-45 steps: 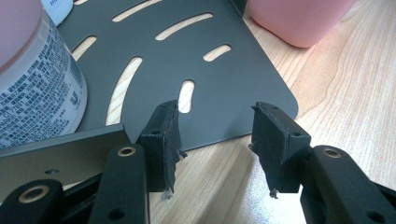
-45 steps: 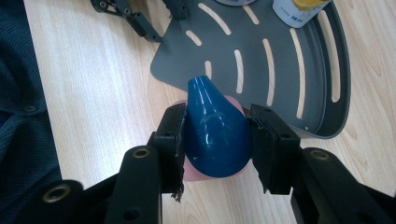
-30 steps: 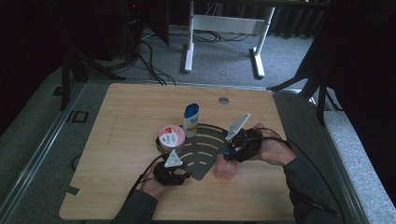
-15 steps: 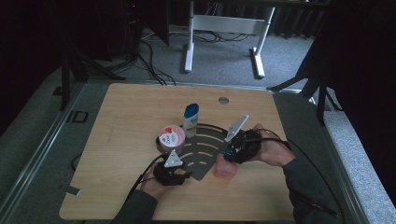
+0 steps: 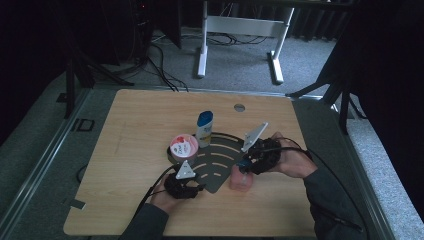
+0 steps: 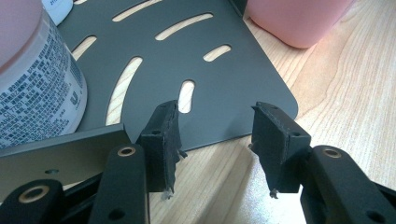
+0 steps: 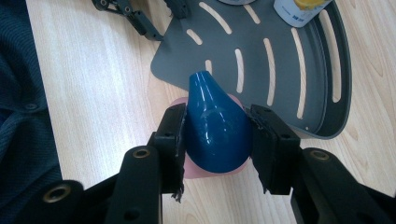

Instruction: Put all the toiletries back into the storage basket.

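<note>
My right gripper (image 7: 217,135) has its two black pads pressed against the sides of a glossy blue pump cap (image 7: 215,126), the top of a pink bottle (image 5: 241,178). Its jaws have just been closing a little further, with the cap between them. The bottle stands on the wooden table (image 5: 140,120), just off the near right edge of a dark grey slotted tray (image 5: 220,155) shaped like a quarter circle.

My left gripper (image 6: 217,154) sits at the near left corner of that tray. Its jaws stand half open, one pad over the tray's edge and one over the bare wood, with nothing between them but the flat corner; I cannot tell whether they touch it.

Farther out, on the far left part of the tray, stands a squat white jar with a pink lid (image 5: 182,146), and just behind it a white bottle with a blue cap (image 5: 204,127).

I judge the step in hand to be taking hold of the pink bottle by its pump so that it can go onto the tray beside the other two. The next move calls for a firm grip, since the cap is smooth and tapered, then a lift straight up, a short carry left over the tray, and a set-down on a free patch.

Against the high view a second ago, both hands and all three containers lie where they were; only the right jaws have narrowed.
</note>
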### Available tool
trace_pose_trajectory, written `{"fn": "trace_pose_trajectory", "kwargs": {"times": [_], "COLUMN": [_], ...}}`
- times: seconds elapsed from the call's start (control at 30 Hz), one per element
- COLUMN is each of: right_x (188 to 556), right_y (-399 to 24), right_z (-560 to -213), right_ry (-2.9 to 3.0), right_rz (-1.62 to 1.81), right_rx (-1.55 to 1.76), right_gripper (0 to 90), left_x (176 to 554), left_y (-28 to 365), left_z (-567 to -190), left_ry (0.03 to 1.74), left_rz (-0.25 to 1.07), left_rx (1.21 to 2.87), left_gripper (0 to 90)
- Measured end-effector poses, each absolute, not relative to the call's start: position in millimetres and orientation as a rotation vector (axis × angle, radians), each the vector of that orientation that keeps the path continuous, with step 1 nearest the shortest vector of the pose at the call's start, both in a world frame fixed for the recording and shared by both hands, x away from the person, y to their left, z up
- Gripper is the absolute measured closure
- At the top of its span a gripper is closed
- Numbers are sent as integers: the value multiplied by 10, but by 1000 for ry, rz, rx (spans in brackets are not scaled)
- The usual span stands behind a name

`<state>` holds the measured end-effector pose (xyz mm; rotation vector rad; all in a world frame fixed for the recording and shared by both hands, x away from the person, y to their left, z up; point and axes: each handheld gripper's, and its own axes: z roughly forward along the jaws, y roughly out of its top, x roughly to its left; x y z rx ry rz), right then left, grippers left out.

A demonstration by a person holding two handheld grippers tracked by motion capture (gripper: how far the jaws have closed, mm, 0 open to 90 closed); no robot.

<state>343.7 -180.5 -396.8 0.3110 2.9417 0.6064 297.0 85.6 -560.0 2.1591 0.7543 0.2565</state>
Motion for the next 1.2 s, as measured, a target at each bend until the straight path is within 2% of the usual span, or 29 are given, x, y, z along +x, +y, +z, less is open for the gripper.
{"fn": "trace_pose_trajectory", "kwargs": {"times": [0.8,1.2], "right_x": [3317,3372], "right_y": [-1624,-1489], "right_z": [-3921,-3955], "right_ry": [2937,2940], "right_rz": [624,654], "right_rx": [180,169], "right_gripper": [588,587], "left_x": [2971,2972], "left_y": [857,858], "left_z": [-5600,-5600], "left_ry": [754,754], "left_rz": [256,254], "left_rx": [2159,2159], "left_gripper": [516,515]}}
